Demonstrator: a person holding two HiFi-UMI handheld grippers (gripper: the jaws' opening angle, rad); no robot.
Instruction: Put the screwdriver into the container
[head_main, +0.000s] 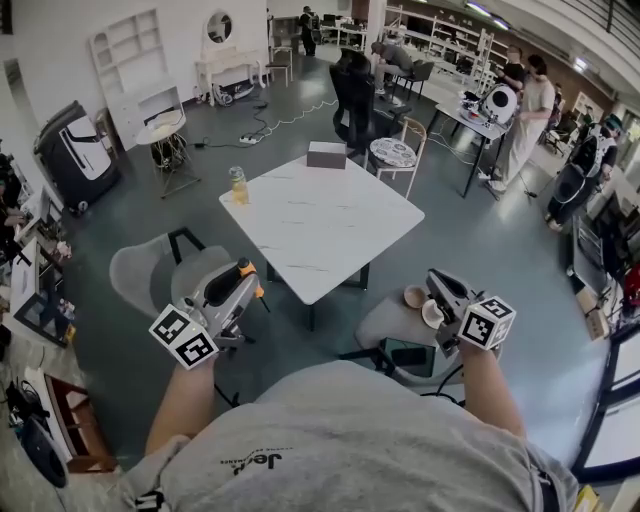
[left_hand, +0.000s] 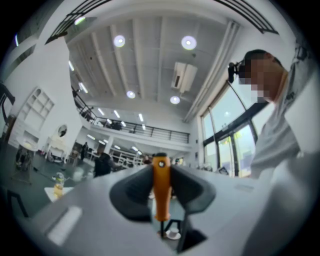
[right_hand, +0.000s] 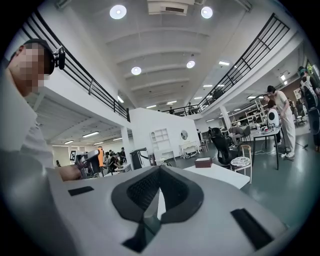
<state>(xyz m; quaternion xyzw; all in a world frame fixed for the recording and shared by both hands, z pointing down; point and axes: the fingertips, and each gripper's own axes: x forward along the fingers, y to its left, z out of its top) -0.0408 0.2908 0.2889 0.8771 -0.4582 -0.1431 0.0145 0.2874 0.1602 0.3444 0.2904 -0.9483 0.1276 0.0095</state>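
Observation:
My left gripper (head_main: 240, 279) is shut on a screwdriver with an orange handle (head_main: 246, 268), held off the near left corner of the white table (head_main: 330, 235). In the left gripper view the handle (left_hand: 161, 192) stands upright between the pads of that gripper (left_hand: 161, 172), with its thin shaft pointing down. A small brownish box (head_main: 326, 153) sits at the table's far edge and also shows in the right gripper view (right_hand: 203, 162). My right gripper (head_main: 437, 284) hovers off the table's near right corner. Its jaws (right_hand: 160, 170) are shut, tips touching, with nothing between them.
A bottle of yellow liquid (head_main: 238, 185) stands on the table's left corner. A grey chair (head_main: 150, 275) is under my left gripper. Two small cups (head_main: 416, 296) rest on a grey seat (head_main: 385, 325) by my right gripper. People and desks fill the far right.

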